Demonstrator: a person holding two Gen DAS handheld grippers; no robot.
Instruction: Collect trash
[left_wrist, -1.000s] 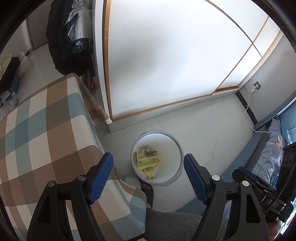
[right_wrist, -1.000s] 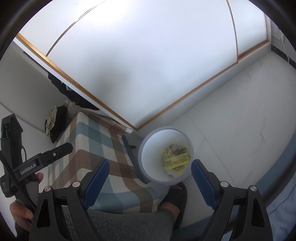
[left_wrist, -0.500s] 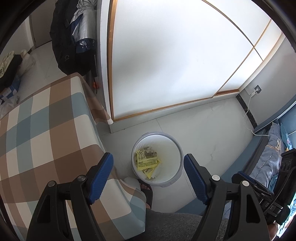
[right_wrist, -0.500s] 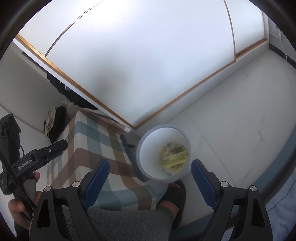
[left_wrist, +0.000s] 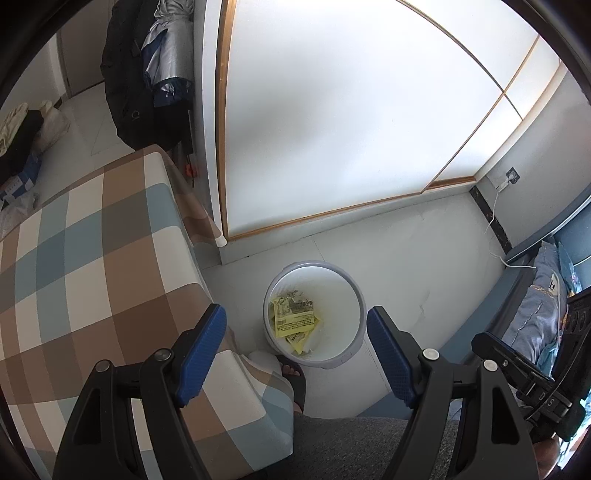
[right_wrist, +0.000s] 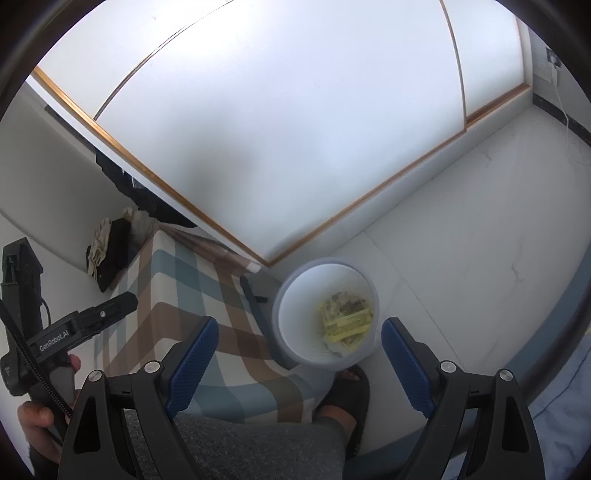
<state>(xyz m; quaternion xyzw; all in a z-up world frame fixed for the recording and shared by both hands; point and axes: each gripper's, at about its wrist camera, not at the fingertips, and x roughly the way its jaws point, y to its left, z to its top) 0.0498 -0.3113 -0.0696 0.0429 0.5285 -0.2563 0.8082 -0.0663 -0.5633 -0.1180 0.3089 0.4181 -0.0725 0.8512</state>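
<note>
A white round bin (left_wrist: 343, 295) (right_wrist: 295, 321) stands on the floor beside the checked table (left_wrist: 92, 258) (right_wrist: 192, 295). Yellow wrappers (left_wrist: 293, 319) (right_wrist: 347, 321) lie in its bottom. My left gripper (left_wrist: 295, 345) hangs well above the bin, open, with nothing between its blue pads. My right gripper (right_wrist: 299, 363) is also open and empty, high above the bin and the table's edge. In the right wrist view the left gripper's body shows at the far left, held in a hand (right_wrist: 37, 421).
A person's grey trouser leg (left_wrist: 351, 443) and a foot in a dark sandal (right_wrist: 347, 391) are just under the bin. A white sliding door (left_wrist: 351, 129) fills the back. Dark clothes (left_wrist: 136, 74) hang at the left, bedding (left_wrist: 535, 306) lies at the right.
The left wrist view has drifted slightly, the table and hanging clothes sitting a little further right in the picture. The right wrist view shifted a touch. Both grippers stay open.
</note>
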